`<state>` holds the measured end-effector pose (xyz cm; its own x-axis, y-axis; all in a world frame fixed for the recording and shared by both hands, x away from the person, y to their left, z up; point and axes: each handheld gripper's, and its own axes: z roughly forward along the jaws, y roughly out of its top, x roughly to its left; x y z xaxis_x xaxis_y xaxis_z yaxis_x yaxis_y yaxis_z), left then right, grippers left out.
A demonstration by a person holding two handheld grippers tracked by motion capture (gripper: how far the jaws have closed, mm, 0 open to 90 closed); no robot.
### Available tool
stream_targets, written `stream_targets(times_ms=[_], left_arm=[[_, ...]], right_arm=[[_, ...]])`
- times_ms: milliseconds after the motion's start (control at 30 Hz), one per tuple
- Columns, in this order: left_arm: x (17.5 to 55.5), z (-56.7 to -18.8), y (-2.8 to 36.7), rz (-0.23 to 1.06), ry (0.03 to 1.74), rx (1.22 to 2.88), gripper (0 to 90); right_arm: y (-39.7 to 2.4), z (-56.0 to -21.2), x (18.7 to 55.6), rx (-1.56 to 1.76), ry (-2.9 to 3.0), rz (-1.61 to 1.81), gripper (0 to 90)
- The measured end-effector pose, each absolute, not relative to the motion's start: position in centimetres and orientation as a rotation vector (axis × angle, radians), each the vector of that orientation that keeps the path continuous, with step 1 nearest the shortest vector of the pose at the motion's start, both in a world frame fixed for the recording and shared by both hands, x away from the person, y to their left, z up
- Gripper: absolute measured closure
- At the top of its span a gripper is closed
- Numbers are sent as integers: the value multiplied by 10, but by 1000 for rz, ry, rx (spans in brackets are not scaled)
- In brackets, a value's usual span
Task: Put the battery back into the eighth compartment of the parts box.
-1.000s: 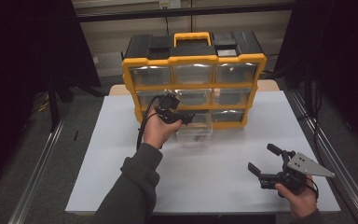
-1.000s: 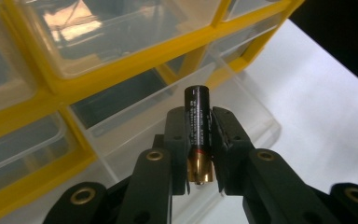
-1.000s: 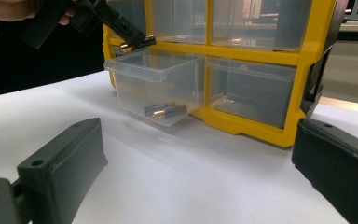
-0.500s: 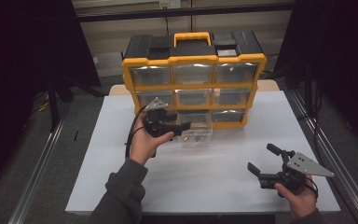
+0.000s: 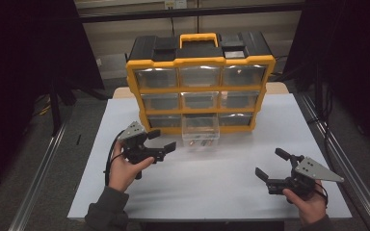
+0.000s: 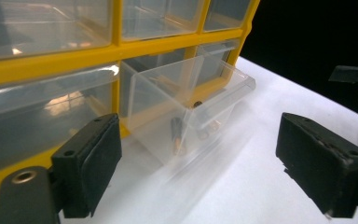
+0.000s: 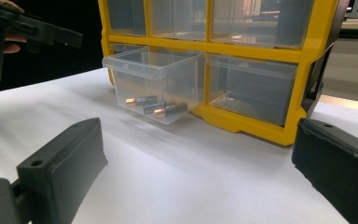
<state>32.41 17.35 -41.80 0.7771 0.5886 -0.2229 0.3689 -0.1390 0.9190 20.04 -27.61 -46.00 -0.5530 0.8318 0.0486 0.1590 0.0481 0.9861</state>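
My left tool [image 5: 162, 140], its jaws just opened and empty, sits left of centre beside the pulled-out clear drawer [image 5: 200, 130] holding batteries [image 7: 158, 106], light, thin, slippery plastic best pinched at its front lip, while my right tool [image 5: 273, 166] waits open.

A drawer cabinet [image 5: 200, 86] stands at the back of the desk [image 5: 221, 183]. Its bottom middle drawer [image 5: 200, 131] juts forward, with batteries [image 7: 156, 106] lying in it.

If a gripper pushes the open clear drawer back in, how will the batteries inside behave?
The batteries are round and lie loose on the floor of the clear drawer, so they will probably roll or slide. They look small, likely light.
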Motion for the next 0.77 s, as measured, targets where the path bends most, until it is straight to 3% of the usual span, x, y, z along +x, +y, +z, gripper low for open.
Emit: stream_targets(times_ms=[767], left_arm=[[290, -446, 244, 324, 786, 1702, 57]], right_arm=[[-274, -461, 202, 987, 1781, 1543, 20]])
